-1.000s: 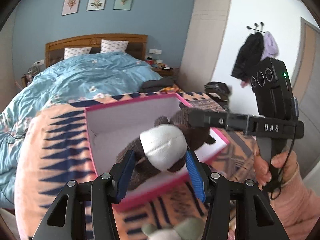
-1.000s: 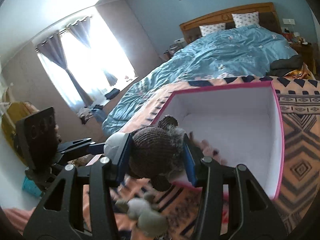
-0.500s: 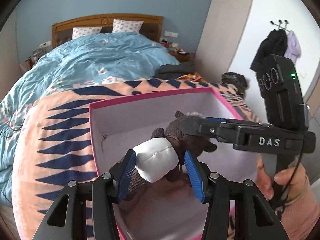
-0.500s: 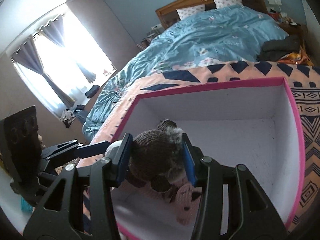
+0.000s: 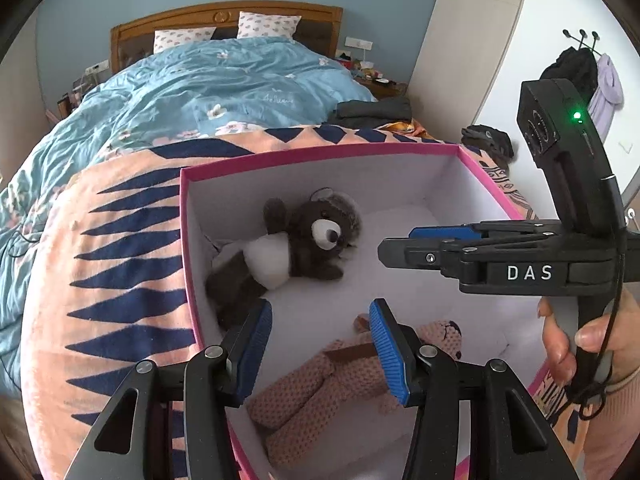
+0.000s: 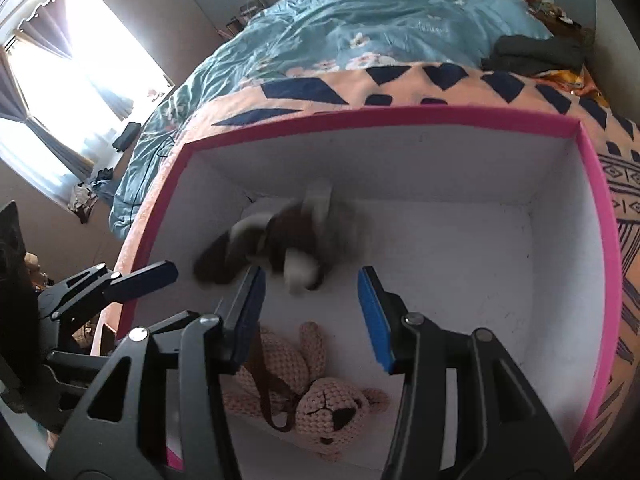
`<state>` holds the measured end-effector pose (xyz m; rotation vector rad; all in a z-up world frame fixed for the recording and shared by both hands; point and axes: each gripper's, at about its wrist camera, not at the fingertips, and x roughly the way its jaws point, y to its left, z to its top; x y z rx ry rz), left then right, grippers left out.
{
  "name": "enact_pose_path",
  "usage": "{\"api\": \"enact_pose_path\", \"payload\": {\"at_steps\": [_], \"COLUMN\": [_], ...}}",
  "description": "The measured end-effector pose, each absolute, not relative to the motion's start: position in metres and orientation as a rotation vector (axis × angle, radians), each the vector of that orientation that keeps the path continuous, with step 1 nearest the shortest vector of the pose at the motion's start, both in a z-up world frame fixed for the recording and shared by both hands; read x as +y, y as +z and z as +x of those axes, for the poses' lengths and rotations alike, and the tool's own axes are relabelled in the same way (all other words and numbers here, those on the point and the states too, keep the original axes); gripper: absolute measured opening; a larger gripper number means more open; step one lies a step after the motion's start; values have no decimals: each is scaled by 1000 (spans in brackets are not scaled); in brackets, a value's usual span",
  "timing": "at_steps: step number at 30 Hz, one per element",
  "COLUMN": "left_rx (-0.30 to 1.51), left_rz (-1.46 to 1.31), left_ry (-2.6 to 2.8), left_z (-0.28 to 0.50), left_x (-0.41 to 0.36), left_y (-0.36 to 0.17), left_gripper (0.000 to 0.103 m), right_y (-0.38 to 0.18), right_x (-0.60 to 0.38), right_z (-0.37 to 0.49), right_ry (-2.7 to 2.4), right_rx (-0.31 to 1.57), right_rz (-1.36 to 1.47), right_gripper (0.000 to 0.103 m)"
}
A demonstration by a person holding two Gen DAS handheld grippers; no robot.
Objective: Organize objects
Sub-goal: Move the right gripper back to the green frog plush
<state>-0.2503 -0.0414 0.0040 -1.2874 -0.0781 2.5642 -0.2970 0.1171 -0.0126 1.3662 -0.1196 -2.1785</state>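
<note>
Both fisheye views looked steeply down, at close range, into the pink-rimmed box (image 5: 320,152) (image 6: 400,114). The left wrist view sat at the box's near-left corner and faced the headboard (image 5: 224,16) beyond it. The right wrist view sat over the box's near edge and took in the window (image 6: 60,80) left of it. Both shared the box interior, the brown plush bear (image 5: 304,240) (image 6: 288,240) and the pink knitted bear (image 5: 344,376) (image 6: 316,396).

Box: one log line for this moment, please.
brown bear: in box | pink bear: in box | left tool: open | right tool: open
</note>
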Motion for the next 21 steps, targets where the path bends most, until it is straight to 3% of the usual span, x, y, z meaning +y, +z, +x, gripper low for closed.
{"api": "enact_pose_path", "payload": {"at_steps": [12, 14, 17, 21], "left_rx": [-179, -205, -208, -192], "left_rz": [-1115, -1072, -1002, -936], "left_ry": [2559, 2555, 2553, 2574], "left_z": [-199, -181, -152, -117], "left_x": [-56, -58, -60, -59], "left_y": [31, 35, 43, 52], "left_gripper": [58, 68, 70, 70], "right_y": [11, 17, 30, 47], "right_x": [140, 144, 154, 167], "right_z": [-257, -244, -214, -169], "right_ry": [-2153, -2144, -2118, -2092], "right_rx": [-200, -208, -211, -179], "right_rz": [1197, 1149, 1058, 934], "right_gripper": [56, 57, 57, 67]}}
